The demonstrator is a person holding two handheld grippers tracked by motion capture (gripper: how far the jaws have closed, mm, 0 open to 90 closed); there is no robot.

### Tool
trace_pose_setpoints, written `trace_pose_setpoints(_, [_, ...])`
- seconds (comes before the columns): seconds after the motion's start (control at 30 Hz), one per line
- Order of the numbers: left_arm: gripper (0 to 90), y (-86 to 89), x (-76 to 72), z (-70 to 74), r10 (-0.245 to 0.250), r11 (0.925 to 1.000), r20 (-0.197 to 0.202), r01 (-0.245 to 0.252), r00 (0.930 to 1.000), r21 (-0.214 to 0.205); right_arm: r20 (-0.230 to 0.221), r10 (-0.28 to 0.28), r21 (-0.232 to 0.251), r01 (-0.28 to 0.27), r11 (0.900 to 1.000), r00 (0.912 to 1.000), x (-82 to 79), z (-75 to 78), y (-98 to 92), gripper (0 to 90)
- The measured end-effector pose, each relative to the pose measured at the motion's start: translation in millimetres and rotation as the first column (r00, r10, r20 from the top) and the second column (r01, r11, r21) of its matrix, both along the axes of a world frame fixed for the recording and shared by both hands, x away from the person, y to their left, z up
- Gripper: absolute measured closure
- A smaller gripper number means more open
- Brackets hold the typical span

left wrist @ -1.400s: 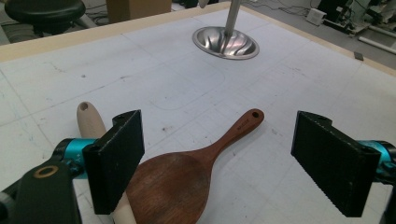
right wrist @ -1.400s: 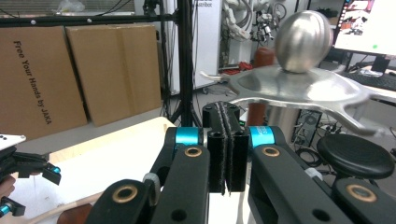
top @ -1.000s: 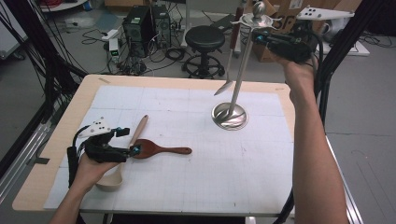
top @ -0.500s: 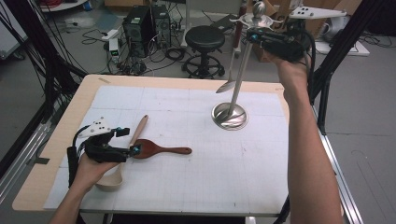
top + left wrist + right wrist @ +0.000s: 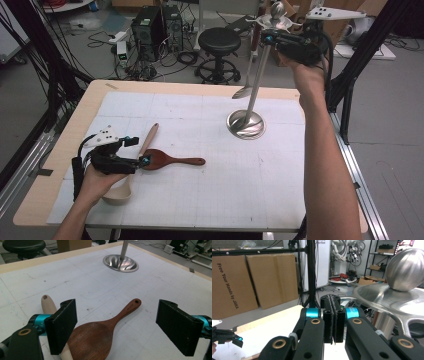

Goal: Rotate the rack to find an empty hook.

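Fingers of left gripper (image 5: 142,161) wide over dark wooden spoon (image 5: 167,160) on worktop (image 5: 210,200), pale spoon (image 5: 147,142) alongside, neither picked; right gripper (image 5: 267,37) up at steel rack (image 5: 255,80) top, slightly shifted from before, metal spoon (image 5: 243,91) already hung. Left gripper view: fingers (image 5: 62,325) straddle dark spoon. Right gripper view: fingers (image 5: 332,317) pressed together, empty.

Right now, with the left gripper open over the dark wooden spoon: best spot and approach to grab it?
Take the dark wooden spoon by its slim handle, from above, jaws across the handle's width. It lies flat and free of the table clutter there, while its bowl is wide and lies against the pale wooden spoon. The left gripper is open and likely needs to shift toward the handle.
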State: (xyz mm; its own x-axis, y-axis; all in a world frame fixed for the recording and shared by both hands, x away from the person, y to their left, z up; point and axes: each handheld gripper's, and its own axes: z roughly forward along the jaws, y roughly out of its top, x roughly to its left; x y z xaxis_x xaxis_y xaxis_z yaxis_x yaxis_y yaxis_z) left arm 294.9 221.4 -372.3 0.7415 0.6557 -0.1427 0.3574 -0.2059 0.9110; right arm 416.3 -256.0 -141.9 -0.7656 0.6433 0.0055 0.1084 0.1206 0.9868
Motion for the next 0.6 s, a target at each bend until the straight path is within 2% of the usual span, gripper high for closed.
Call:
trace_pose_setpoints(0.3, [17.8,1.0,-0.2,0.4,0.002,1.0000,0.000,-0.002,1.0000,-0.001,0.000,0.014,0.000,-0.014,0.9999,0.9999,-2.4,1.4,-8.0,89.5])
trace_pose_setpoints(0.6, [17.8,-0.2,-0.4,0.1,-0.001,1.0000,0.000,0.001,1.0000,0.002,-0.004,0.018,0.014,-0.017,0.9998,0.9998,-9.7,-1.9,-29.4,89.5])
